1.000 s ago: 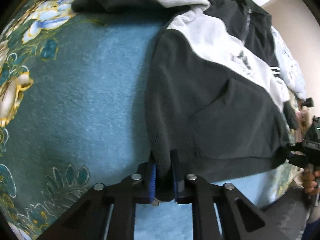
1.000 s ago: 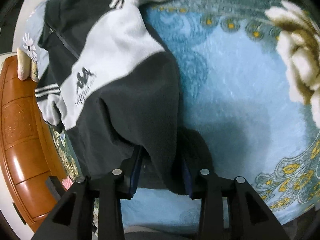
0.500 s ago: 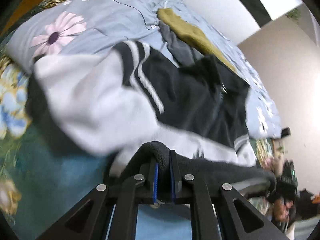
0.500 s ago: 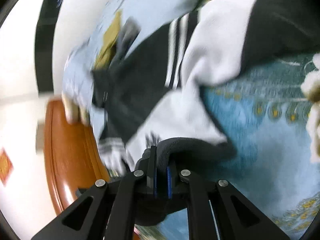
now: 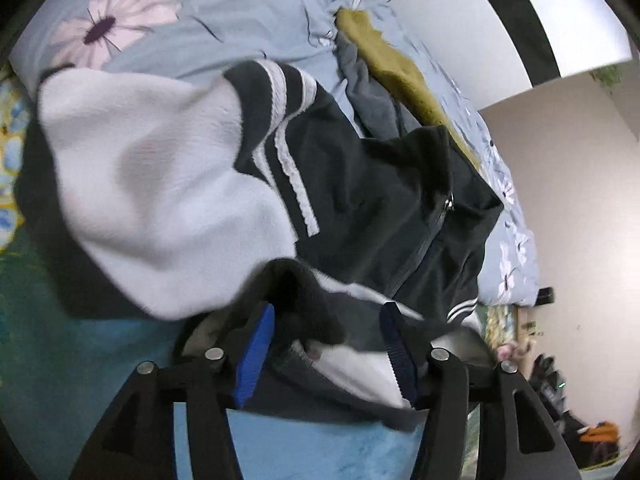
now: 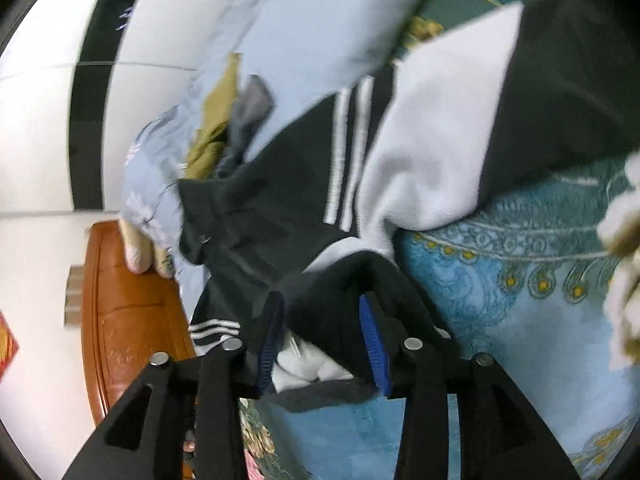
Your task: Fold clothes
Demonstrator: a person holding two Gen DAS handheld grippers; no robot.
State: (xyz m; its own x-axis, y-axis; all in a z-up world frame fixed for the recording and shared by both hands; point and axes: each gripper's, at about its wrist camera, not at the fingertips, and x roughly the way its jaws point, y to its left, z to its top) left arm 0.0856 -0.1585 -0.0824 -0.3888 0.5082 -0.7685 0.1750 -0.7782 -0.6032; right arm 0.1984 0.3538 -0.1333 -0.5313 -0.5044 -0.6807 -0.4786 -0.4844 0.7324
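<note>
Jacket (image 5: pixel 360 200), black and white fleece with white stripes on the sleeve, lies across the bed in the left wrist view, its zipped collar toward the pale blue floral quilt (image 5: pixel 224 12) at the far edge and its bulky white sleeve panel spread over the teal blanket (image 5: pixel 60 340) nearer the camera. The left gripper (image 5: pixel 326 344) stands over the folded hem; its jaws are opening, the blue pads (image 5: pixel 256 352) well apart, and a hump of dark fleece sits between them touching neither pad clearly (grip released, as far as can be seen). An olive garment (image 5: pixel 384 60) and a grey garment (image 5: pixel 372 96) lie bunched on the quilt just beyond the collar. A pale wall fills the right side. In the right wrist view the same jacket (image 6: pixel 280 216) runs from the quilt (image 6: pixel 320 20) at the top down to the gripper, its white panel and dark cuff stretching toward the right edge over the patterned teal blanket (image 6: pixel 520 320). The right gripper (image 6: pixel 322 336) also has its jaws opening; a fold of black fleece rises between the blue pads (image 6: pixel 374 344), with white lining visible below it, and the pads do not press on it. A brown wooden bed frame (image 6: pixel 120 320) borders the mattress on the left, against a white wall. The picture is somewhat blurred.
</note>
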